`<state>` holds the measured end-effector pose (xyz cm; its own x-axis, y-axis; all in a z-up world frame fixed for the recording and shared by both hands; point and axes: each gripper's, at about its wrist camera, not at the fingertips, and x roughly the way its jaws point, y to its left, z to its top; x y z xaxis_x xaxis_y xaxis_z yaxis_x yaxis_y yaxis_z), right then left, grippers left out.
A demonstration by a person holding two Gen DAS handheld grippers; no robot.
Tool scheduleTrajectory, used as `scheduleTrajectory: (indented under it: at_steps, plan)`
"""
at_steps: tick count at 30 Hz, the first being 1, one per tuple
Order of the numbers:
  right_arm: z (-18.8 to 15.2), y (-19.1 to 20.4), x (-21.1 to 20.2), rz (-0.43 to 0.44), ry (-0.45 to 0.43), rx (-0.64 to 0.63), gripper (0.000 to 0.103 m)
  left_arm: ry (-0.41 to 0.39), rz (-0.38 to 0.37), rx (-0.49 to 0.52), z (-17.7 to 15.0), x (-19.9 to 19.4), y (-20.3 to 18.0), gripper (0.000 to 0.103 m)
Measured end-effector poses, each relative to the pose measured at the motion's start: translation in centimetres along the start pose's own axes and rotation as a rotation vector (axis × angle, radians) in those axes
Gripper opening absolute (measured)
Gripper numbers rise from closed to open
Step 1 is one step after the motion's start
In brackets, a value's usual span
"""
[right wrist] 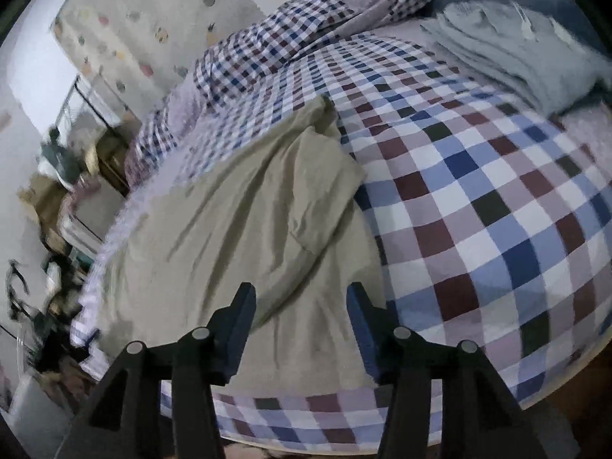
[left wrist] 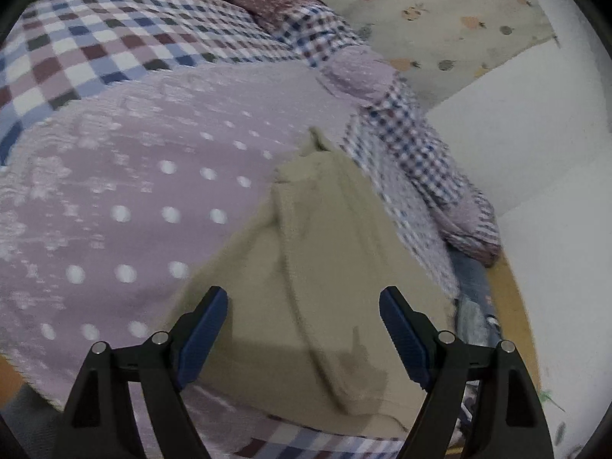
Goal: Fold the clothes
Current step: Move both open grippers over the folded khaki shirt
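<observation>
A tan garment (right wrist: 244,222) lies spread on the bed (right wrist: 478,199), running toward 12 o'clock. Left gripper (left wrist: 304,329) and right gripper (right wrist: 302,325) hover over it, fingers spread, holding nothing.

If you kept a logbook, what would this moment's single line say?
task: fold clothes | left gripper: open, empty | right gripper: open, empty | khaki garment: on bed, unfolded

checked bedspread (right wrist: 478,199), fruit-print curtain (left wrist: 451,11), white wall (left wrist: 535,145)
</observation>
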<state>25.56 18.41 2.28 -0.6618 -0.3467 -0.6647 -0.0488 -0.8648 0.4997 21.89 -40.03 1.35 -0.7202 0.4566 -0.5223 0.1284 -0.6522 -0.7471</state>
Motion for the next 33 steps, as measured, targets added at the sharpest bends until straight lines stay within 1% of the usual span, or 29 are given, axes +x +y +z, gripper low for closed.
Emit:
scheduleTrajectory:
  at_steps: [1,4,7,12,16,19,20,21,22,23,24,25,26,27,29,31,33]
  plan:
    - [0.0,-0.1,0.1,0.016,0.002,0.012,0.054,0.007,-0.033,0.008,-0.1,0.2,-0.3,0.085]
    - [0.0,-0.6,0.3,0.063,0.008,0.050,0.054,0.024,-0.079,0.031,-0.3,0.9,-1.0,0.085]
    - [0.0,-1.0,0.5,0.111,0.014,0.087,0.054,0.064,-0.073,0.032,-0.8,2.1,-1.3,0.085]
    - [0.0,-1.8,0.9,0.189,0.025,0.148,0.053,0.122,-0.053,0.064,-1.8,3.5,-1.8,0.085]
    - [-0.3,-1.4,2.5,0.171,0.074,0.143,0.053,0.132,-0.032,0.078,-2.3,3.9,-2.1,0.085]
    - [-0.4,-1.0,3.3,0.160,0.083,0.131,0.053,0.133,-0.026,0.093,-2.4,4.0,-2.4,0.083]
    - [-0.4,-0.8,3.5,0.154,0.082,0.124,0.053,0.134,-0.014,0.098,-2.4,4.1,-2.3,0.078]
    - [-0.3,-0.6,3.6,0.151,0.079,0.121,0.053,0.134,-0.001,0.103,-2.3,4.1,-2.3,0.065]
    - [-0.2,-0.5,3.8,0.149,0.077,0.118,0.052,0.135,0.018,0.105,-2.1,4.3,-2.2,0.056]
    - [-0.2,-0.4,3.9,0.145,0.076,0.114,0.049,0.132,0.037,0.096,-1.9,4.2,-1.8,0.034]
    - [-0.1,-0.2,3.9,0.134,0.077,0.098,0.045,0.129,0.056,0.085,-1.8,4.1,-1.5,0.014]
    - [-0.1,0.1,4.0,0.123,0.078,0.083,0.029,0.125,0.075,0.075,-1.7,4.1,-1.2,0.007]
    - [-0.1,0.3,4.0,0.112,0.079,0.067,0.010,0.122,0.094,0.065,-1.5,4.0,-0.8,0.003]
    - [-0.1,0.7,3.9,0.112,0.078,0.046,0.004,0.111,0.083,0.061,-1.5,3.6,-0.8,0.003]
    - [-0.1,1.6,3.6,0.113,0.074,0.003,0.002,0.089,0.053,0.063,-1.4,2.8,-0.9,0.002]
    - [-0.2,2.5,2.9,0.136,0.063,-0.028,0.002,0.067,0.023,0.071,-1.4,1.9,-1.0,0.002]
    - [-0.4,3.2,2.1,0.161,0.055,-0.053,0.002,0.099,0.071,0.065,-1.4,2.5,-0.5,0.002]
